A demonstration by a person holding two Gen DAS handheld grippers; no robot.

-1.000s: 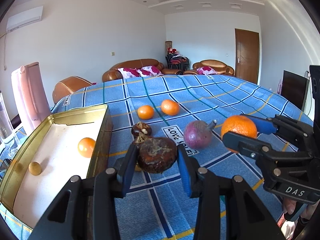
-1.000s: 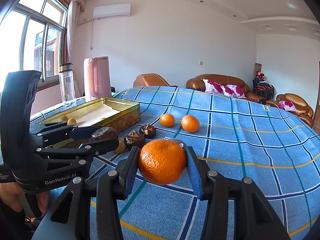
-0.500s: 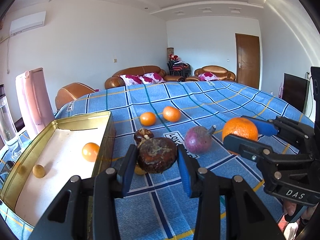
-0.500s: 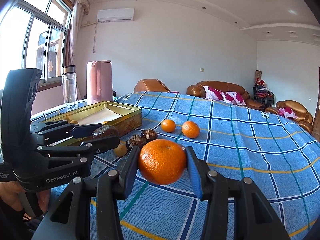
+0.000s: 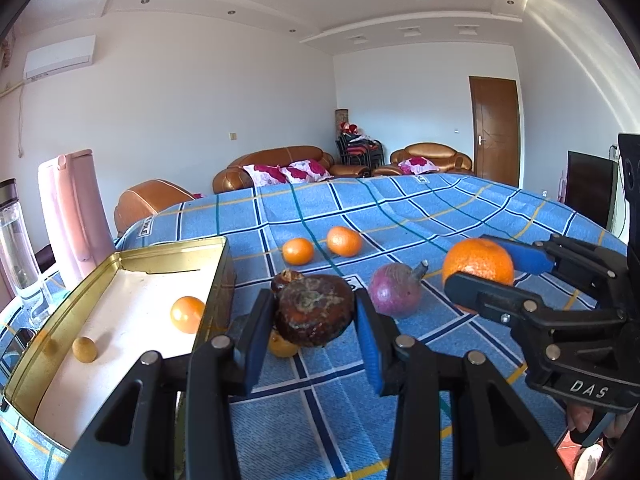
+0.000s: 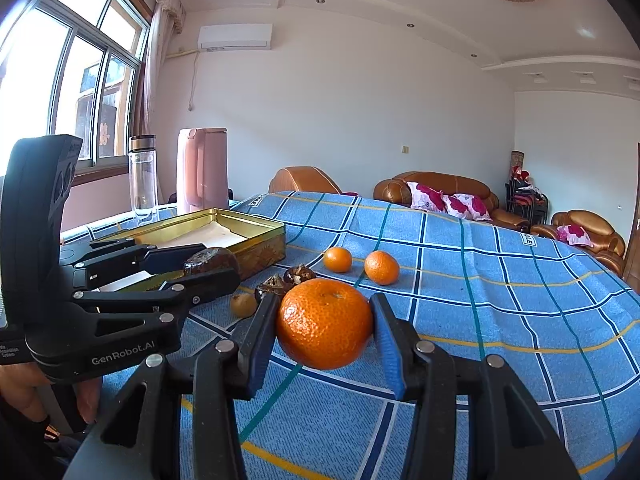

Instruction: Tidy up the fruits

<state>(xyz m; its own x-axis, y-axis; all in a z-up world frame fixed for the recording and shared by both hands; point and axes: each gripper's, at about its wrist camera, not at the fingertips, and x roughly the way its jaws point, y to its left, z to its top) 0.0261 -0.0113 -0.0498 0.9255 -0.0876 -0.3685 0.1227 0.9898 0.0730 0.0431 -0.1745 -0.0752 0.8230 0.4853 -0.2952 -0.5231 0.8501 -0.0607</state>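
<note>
Two claws were in play, each clamped on one fruit. The left claw [image 5: 314, 312] gripped a dark, wrinkled fruit [image 5: 314, 310] between its blue pads, raised above the counter [image 5: 440, 208] just right of the gold tin [image 5: 24, 376]. The right claw [image 6: 324, 324] pinched a large orange [image 6: 324, 322], held further right of the tin and also clear of the cloth.

Inside the tin lay two pieces: one small orange [image 5: 187, 314] and one little yellow-brown fruit [image 5: 84, 349].

On the blue checked cloth beyond the tin's right wall sat two loose oranges [image 5: 298, 251], side by side but apart, the second [image 5: 344, 241] slightly further from the tin. Nearer were one purple fruit [image 5: 394, 294] with a stub of stem, two small dark husked fruits [image 6: 299, 274] close together, and one small yellow fruit [image 6: 243, 305] beside them.

Beyond the tin's far left corner stood one pink jug [image 6: 203, 170] and one clear bottle [image 6: 142, 174].

Writing: the left claw's body read "GenRobot.AI" in the right wrist view; the right claw's body read "DAS" in the left wrist view. White tags on the cloth carried letters ending in "LE"; the rest could not be made out.
</note>
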